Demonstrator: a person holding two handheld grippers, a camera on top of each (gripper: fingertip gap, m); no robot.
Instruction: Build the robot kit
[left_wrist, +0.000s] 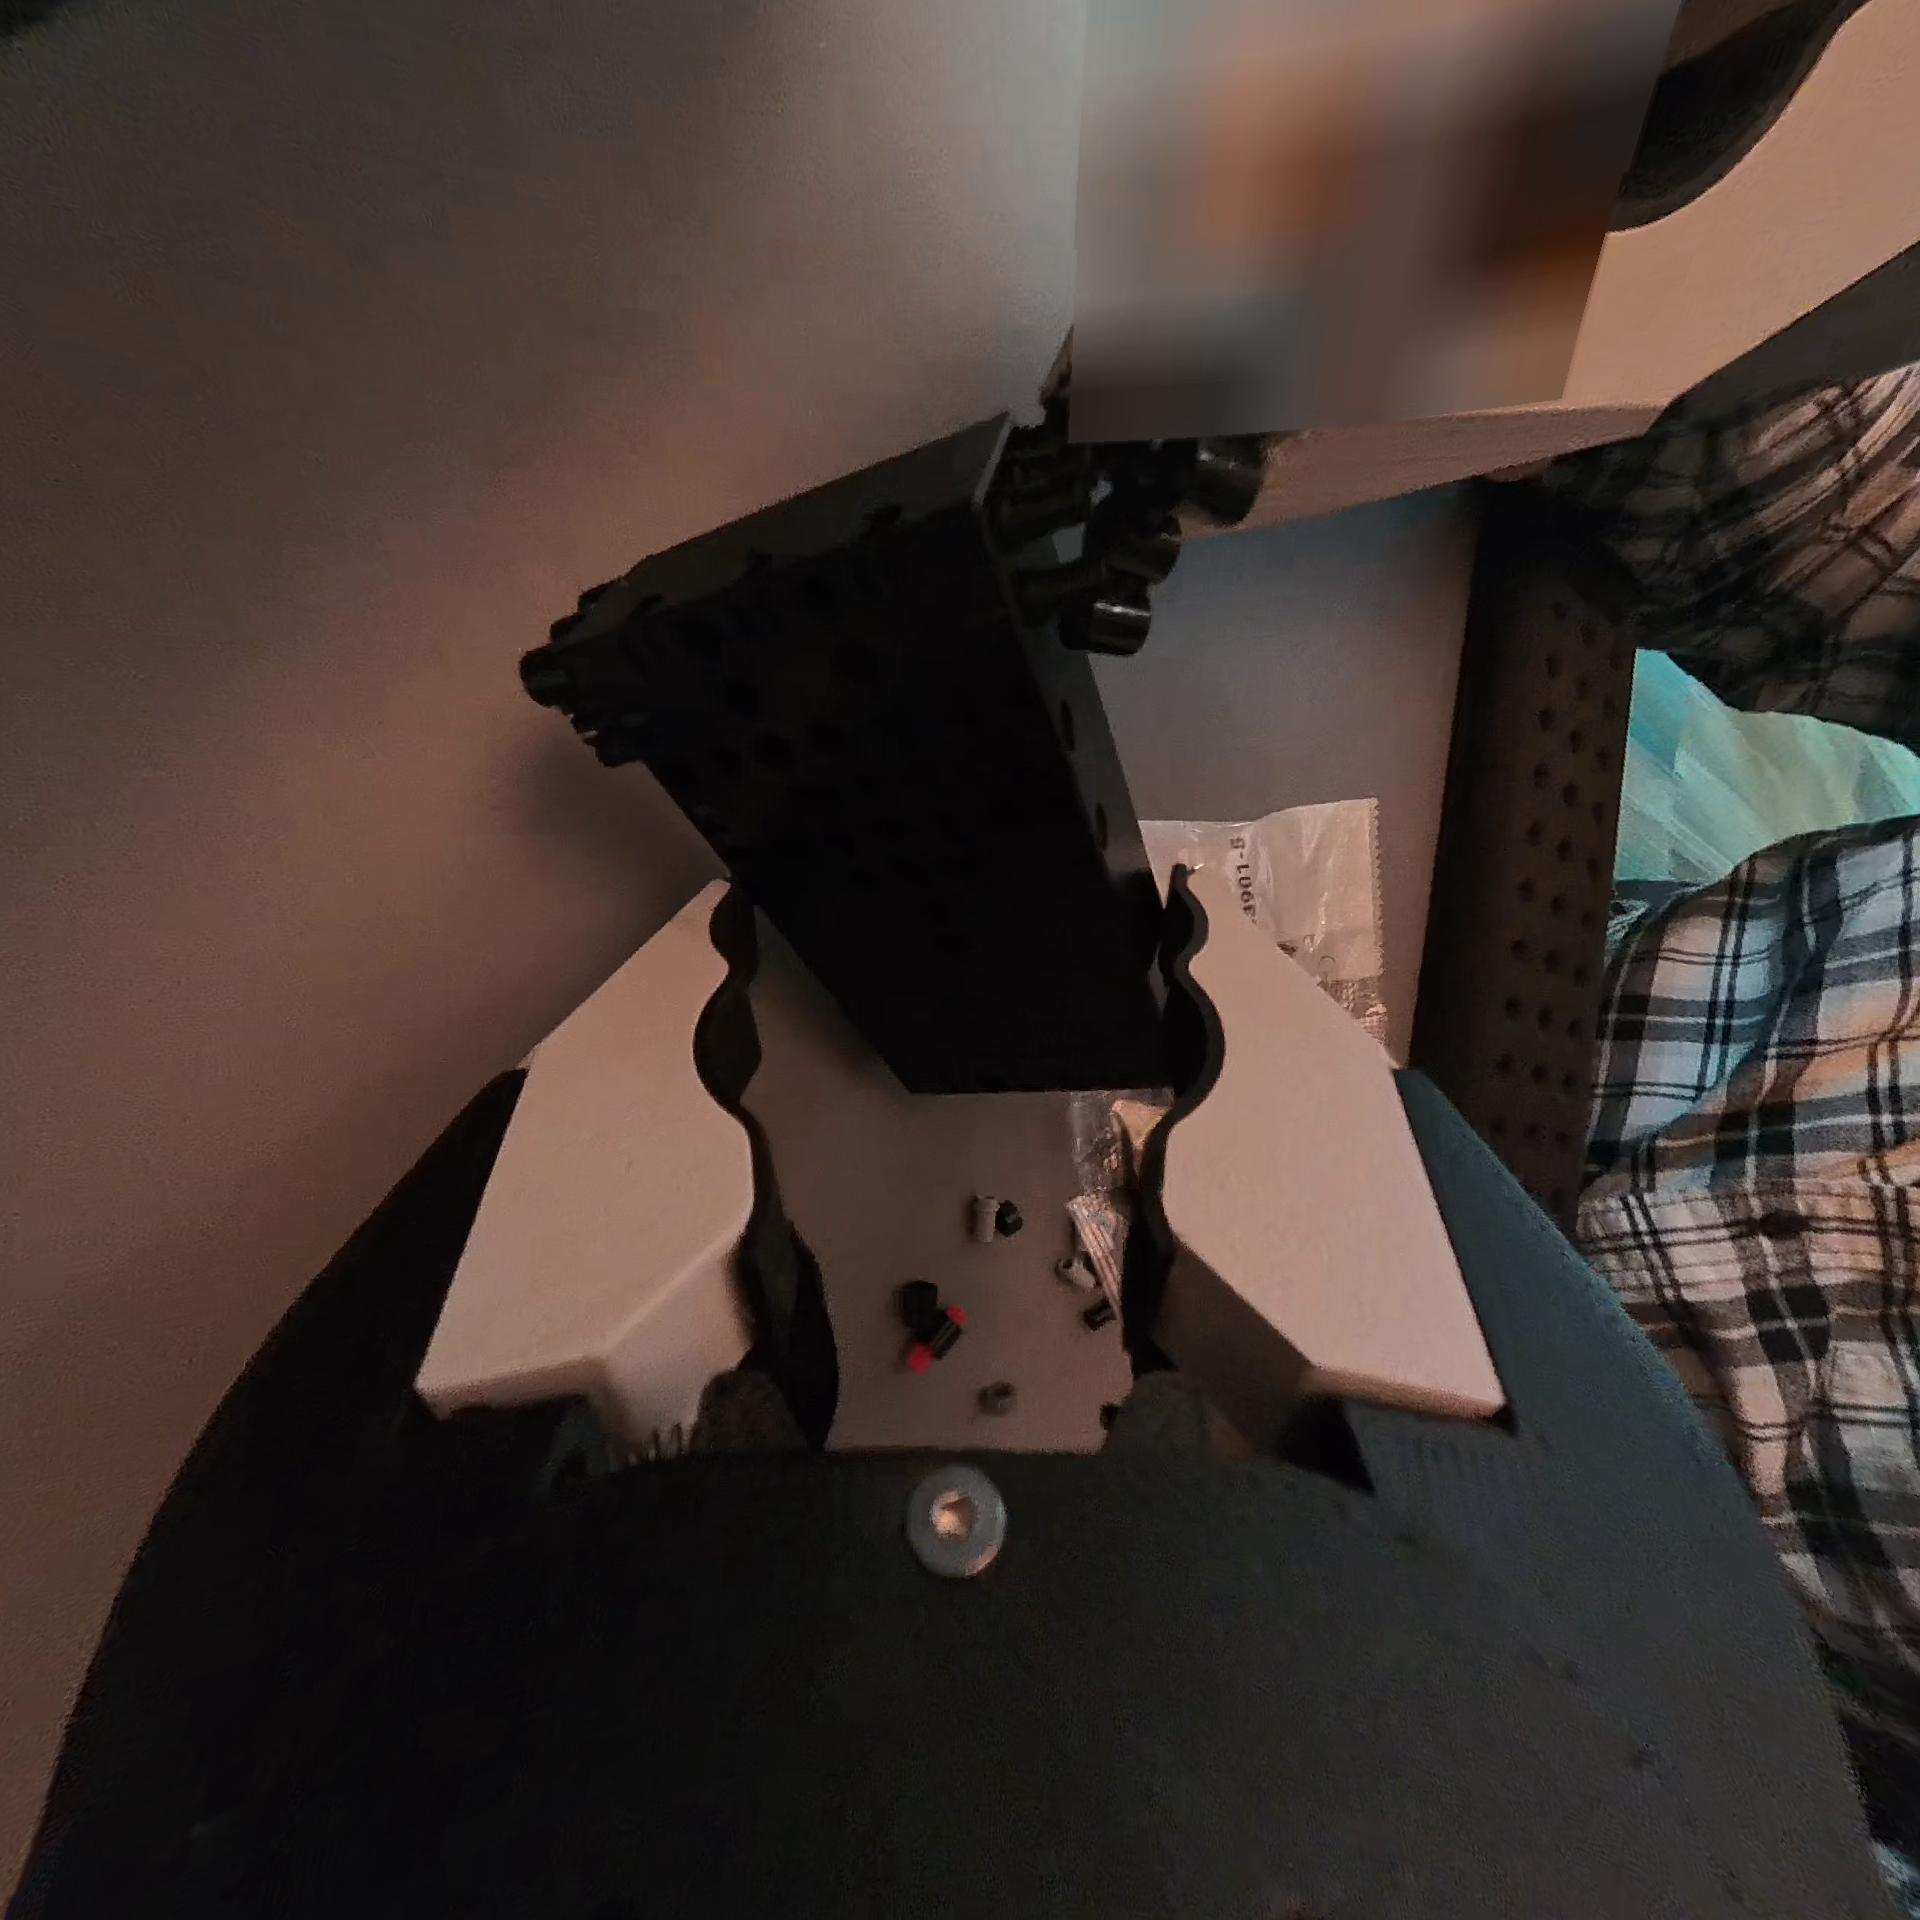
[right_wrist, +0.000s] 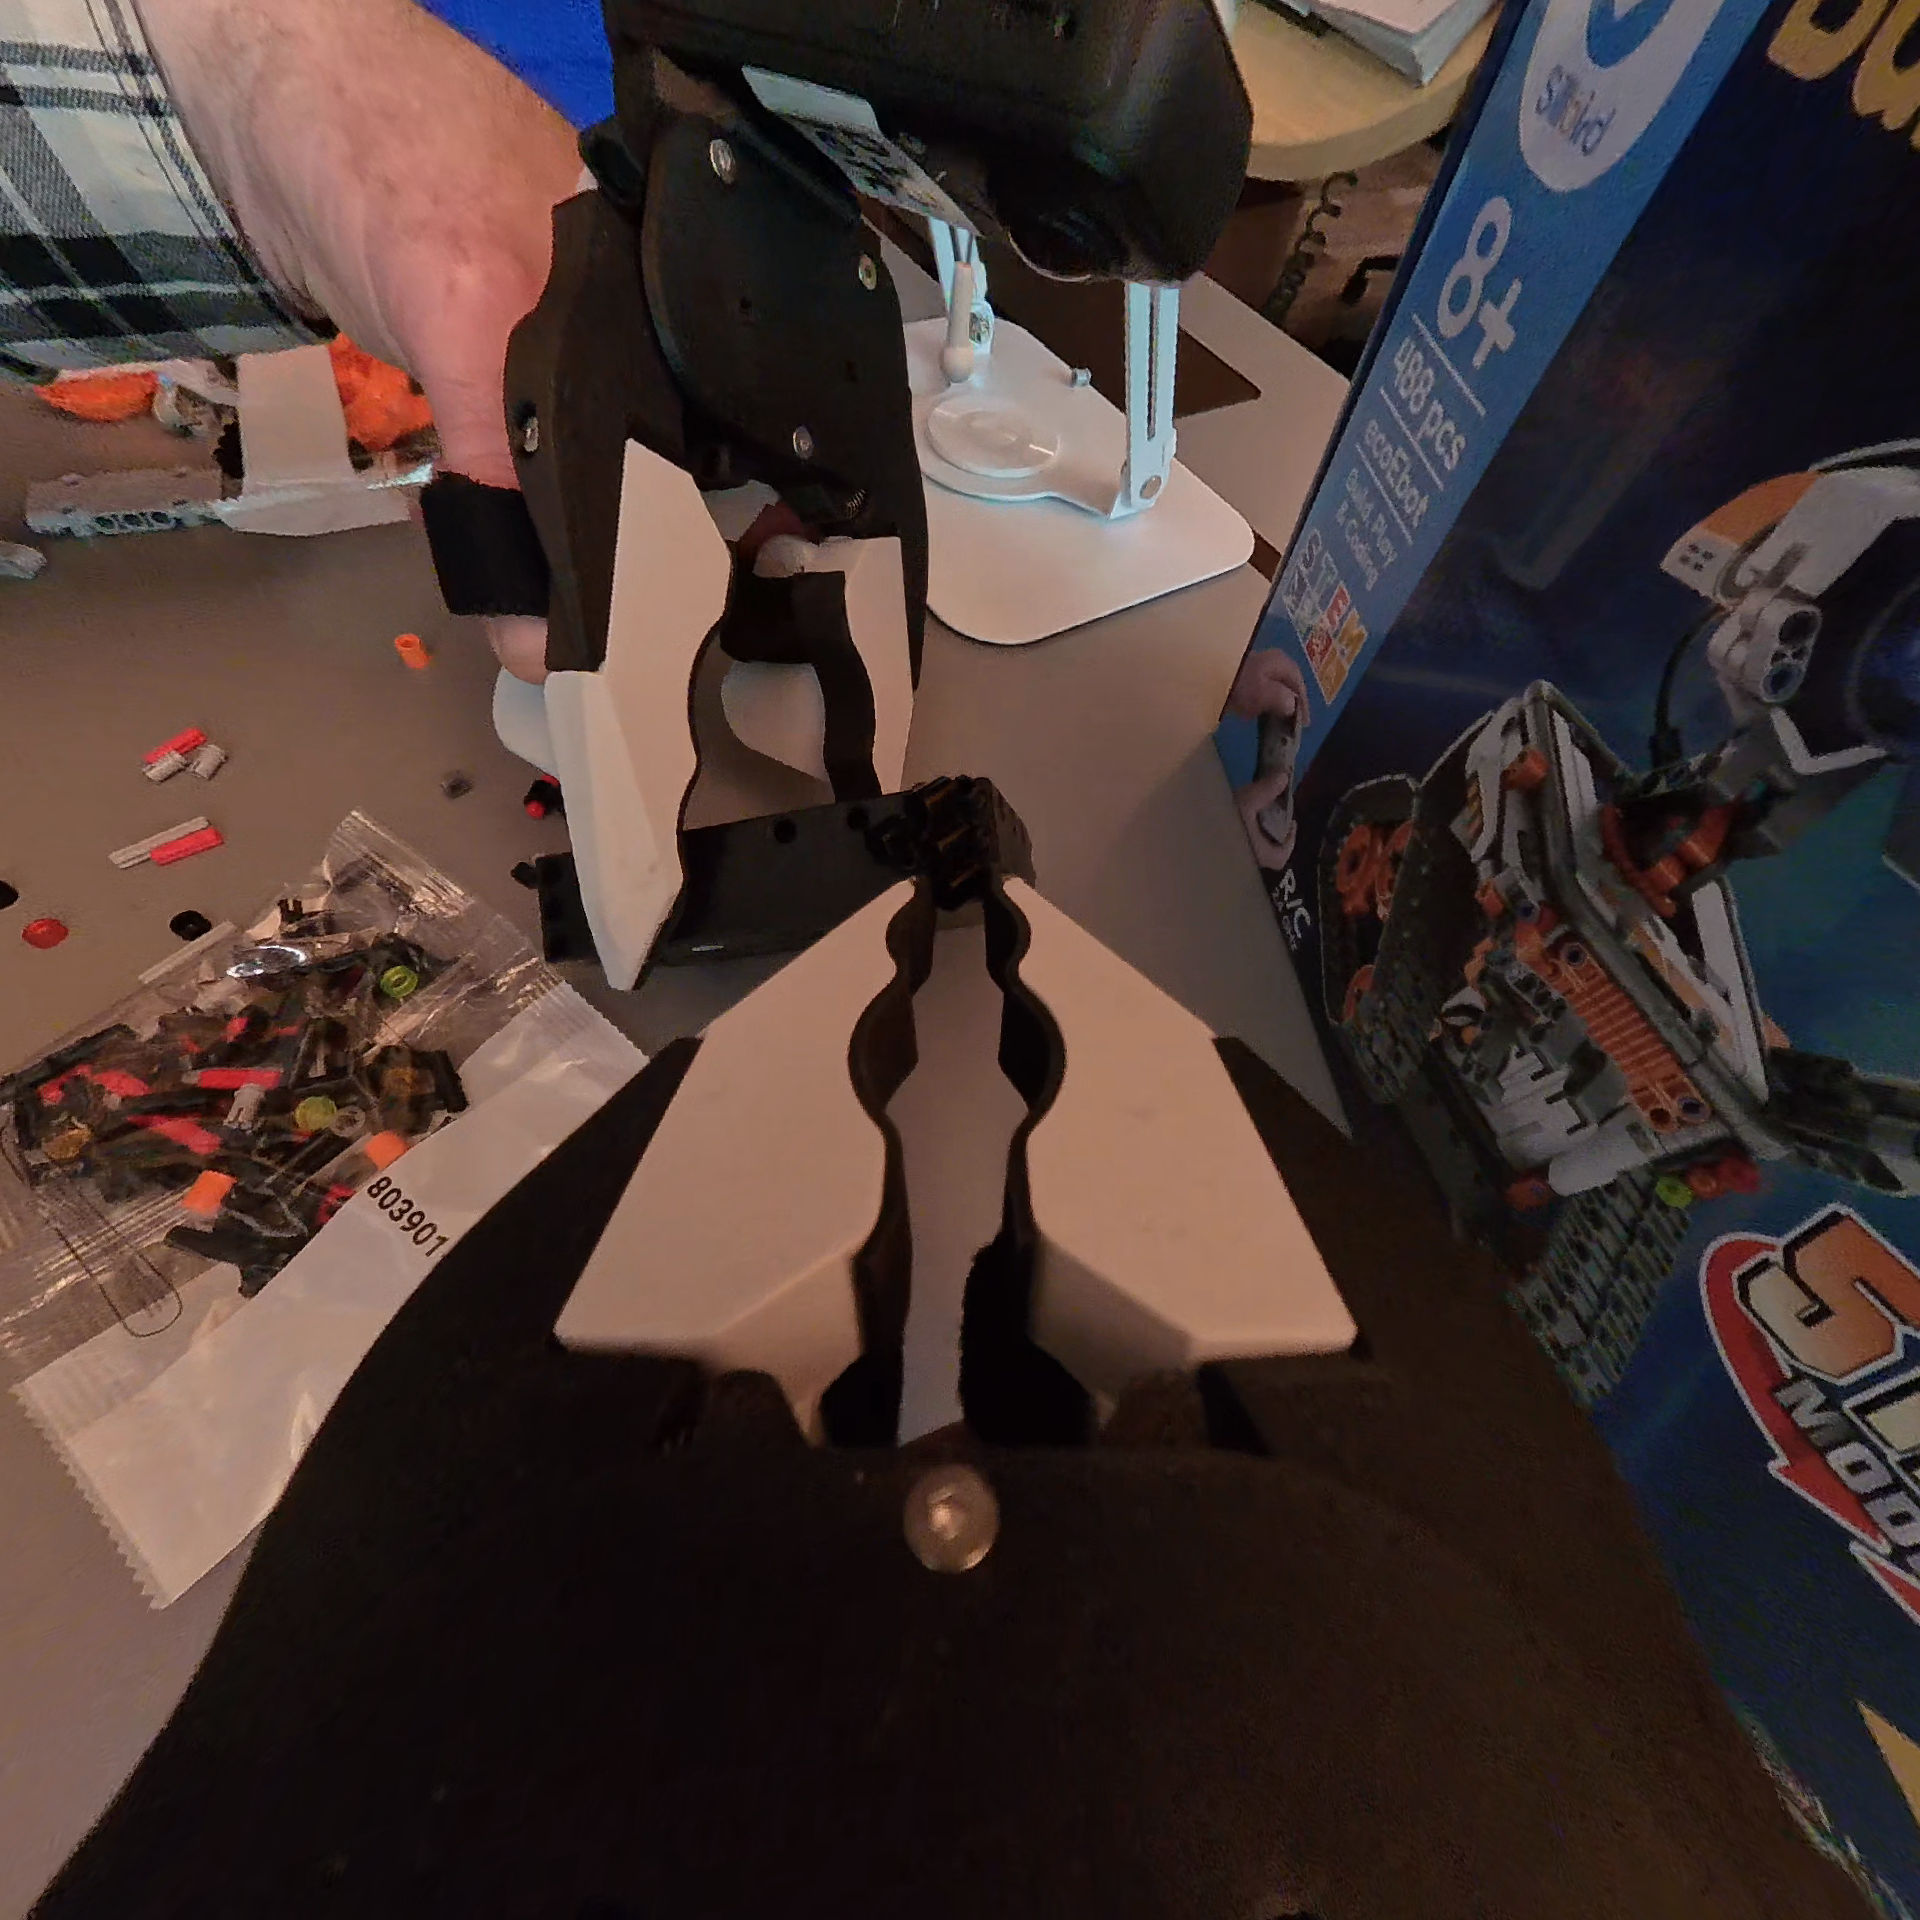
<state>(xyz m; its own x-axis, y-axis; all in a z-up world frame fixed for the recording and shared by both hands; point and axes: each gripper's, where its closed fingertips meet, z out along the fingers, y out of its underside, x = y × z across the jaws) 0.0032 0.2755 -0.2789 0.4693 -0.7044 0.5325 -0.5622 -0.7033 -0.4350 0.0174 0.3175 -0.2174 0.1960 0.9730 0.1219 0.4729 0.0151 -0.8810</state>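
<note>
My left gripper (left_wrist: 951, 904) is shut on a black perforated building block (left_wrist: 883, 769) and holds it tilted above the table. Black connector pins (left_wrist: 1101, 561) stick out of the block's far end. In the right wrist view the left gripper (right_wrist: 748, 883) comes down from above and clamps the same block (right_wrist: 790, 894) across its width. My right gripper (right_wrist: 956, 891) has its jaws nearly together, pinched on the black connector piece (right_wrist: 951, 821) at the block's near end. Its white fingers (left_wrist: 1756, 260) show at the top right of the left wrist view.
A tall blue toy box (right_wrist: 1579, 727) stands close on the right. A clear bag of small parts (right_wrist: 239, 1091) lies at the left on the grey table (right_wrist: 1101, 769). Loose red and grey pins (right_wrist: 177, 753) lie scattered. A white stand (right_wrist: 1049, 520) is behind. A person's forearm (right_wrist: 364, 197) holds the left gripper. Left tips to right tips: about 7 cm.
</note>
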